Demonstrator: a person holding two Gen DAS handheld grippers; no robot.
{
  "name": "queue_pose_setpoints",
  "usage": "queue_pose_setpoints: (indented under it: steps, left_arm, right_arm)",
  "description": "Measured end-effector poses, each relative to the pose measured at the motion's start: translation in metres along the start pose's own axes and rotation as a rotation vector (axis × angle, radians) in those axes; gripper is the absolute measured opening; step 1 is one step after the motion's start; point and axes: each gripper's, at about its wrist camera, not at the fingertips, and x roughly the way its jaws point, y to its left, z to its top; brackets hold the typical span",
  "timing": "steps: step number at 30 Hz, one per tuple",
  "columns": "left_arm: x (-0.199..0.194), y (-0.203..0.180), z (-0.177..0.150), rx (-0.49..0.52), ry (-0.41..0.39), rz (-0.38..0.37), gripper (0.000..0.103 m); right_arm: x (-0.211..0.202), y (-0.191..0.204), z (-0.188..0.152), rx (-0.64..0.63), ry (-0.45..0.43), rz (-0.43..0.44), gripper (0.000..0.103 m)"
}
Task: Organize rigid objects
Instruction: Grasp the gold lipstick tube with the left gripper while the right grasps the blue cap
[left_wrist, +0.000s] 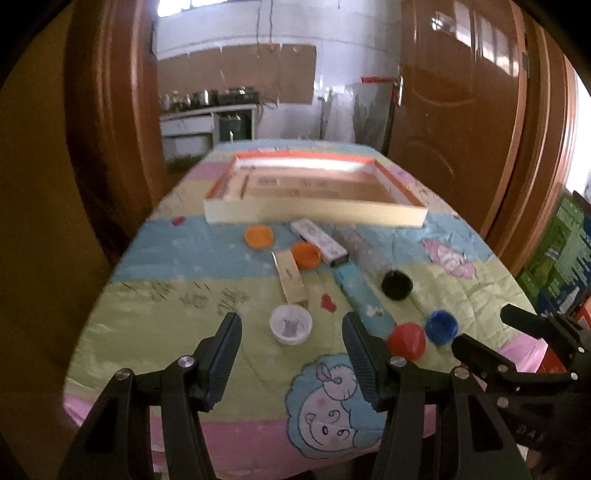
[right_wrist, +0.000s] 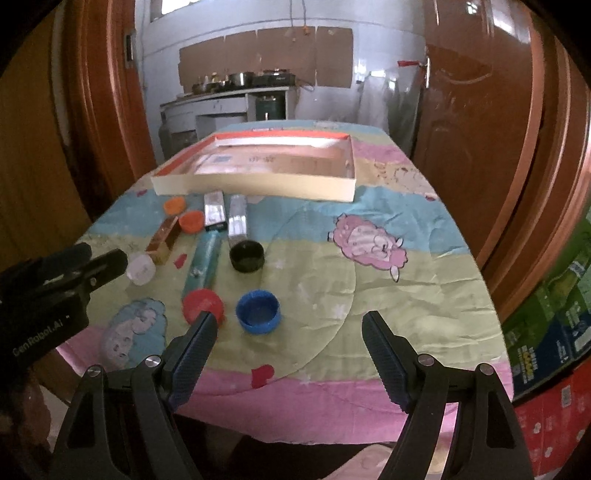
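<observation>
Bottle caps and small boxes lie on a cartoon-print cloth. My left gripper (left_wrist: 291, 323) is open, hovering just short of a white cap (left_wrist: 290, 325). My right gripper (right_wrist: 290, 319) is open above the table's near edge, its left finger overlapping a red cap (right_wrist: 201, 301), with a blue cap (right_wrist: 258, 311) just ahead. Further back are a black cap (right_wrist: 246, 255), two orange caps (left_wrist: 258, 236) (left_wrist: 306, 254), a teal box (right_wrist: 205, 263), a tan box (left_wrist: 290, 277), a white printed box (left_wrist: 319, 242) and a clear box (right_wrist: 237, 218). A shallow cardboard tray (left_wrist: 314, 214) sits at the far end.
The table (right_wrist: 388, 295) is small, with edges close on every side. Wooden door panels (left_wrist: 461, 110) flank it. Green and red cartons (right_wrist: 546, 332) stand to the right. A kitchen counter (right_wrist: 229, 99) shows through the doorway behind.
</observation>
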Motion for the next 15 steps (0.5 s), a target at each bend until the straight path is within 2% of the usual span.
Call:
queue_pose_setpoints:
  steps: [5,15]
  left_arm:
    - [0.017,-0.007,0.004,0.009,0.036,-0.027,0.056]
    - [0.040,0.001,0.012,-0.043,0.072,-0.017,0.056]
  right_arm:
    - [0.019,-0.005,-0.004,0.014,0.042,0.016,0.082]
    - [0.038,0.001,0.001,-0.015,0.030,0.012,0.080]
